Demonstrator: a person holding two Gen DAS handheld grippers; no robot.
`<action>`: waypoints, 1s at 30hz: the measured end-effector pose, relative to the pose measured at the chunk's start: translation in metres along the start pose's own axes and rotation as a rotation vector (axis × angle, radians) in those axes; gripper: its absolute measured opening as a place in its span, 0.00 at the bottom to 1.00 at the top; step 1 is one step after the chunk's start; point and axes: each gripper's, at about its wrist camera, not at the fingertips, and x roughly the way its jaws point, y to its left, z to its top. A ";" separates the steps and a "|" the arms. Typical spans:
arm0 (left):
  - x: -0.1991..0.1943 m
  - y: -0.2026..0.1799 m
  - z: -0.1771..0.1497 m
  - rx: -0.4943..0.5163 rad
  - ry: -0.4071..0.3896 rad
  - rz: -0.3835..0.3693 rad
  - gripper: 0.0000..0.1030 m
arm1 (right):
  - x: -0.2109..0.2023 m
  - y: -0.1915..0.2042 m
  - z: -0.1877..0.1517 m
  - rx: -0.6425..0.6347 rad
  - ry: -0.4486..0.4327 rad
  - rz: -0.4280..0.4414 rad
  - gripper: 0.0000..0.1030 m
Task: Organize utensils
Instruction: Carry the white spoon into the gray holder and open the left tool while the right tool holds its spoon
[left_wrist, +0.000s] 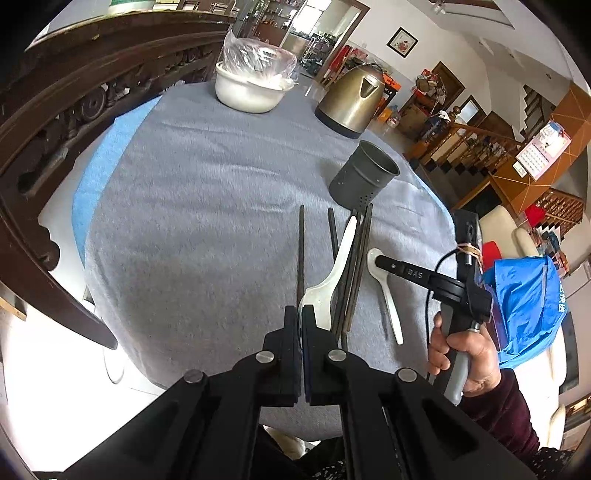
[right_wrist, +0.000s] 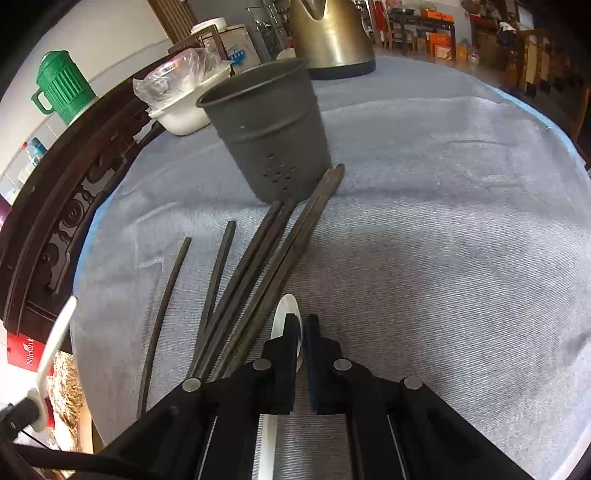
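A round table draped in a grey woven cloth (left_wrist: 207, 206) over a blue underlayer carried everything. On it stood a grey perforated metal utensil cup (left_wrist: 364, 176), upright, with a brass-coloured electric kettle (left_wrist: 351, 99) and a white bowl holding clear plastic wrap (left_wrist: 251, 90) farther back. Several dark wooden chopsticks (right_wrist: 258, 273) lay loosely fanned before the cup, a small white ceramic spoon (left_wrist: 388, 295) just beside them.

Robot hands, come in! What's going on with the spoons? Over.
Left gripper shut on big white spoon. Right gripper shut at small spoon bowl, grip unclear. Chopsticks lie loose by grey holder.
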 end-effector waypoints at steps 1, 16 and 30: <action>0.000 0.000 0.001 0.005 0.000 0.002 0.02 | -0.002 -0.002 0.000 0.000 -0.006 0.001 0.04; 0.013 -0.058 0.104 0.250 -0.039 0.063 0.02 | -0.083 -0.018 0.075 0.088 -0.281 0.149 0.04; 0.066 -0.123 0.189 0.498 0.057 0.193 0.02 | -0.103 -0.005 0.159 0.121 -0.537 0.135 0.04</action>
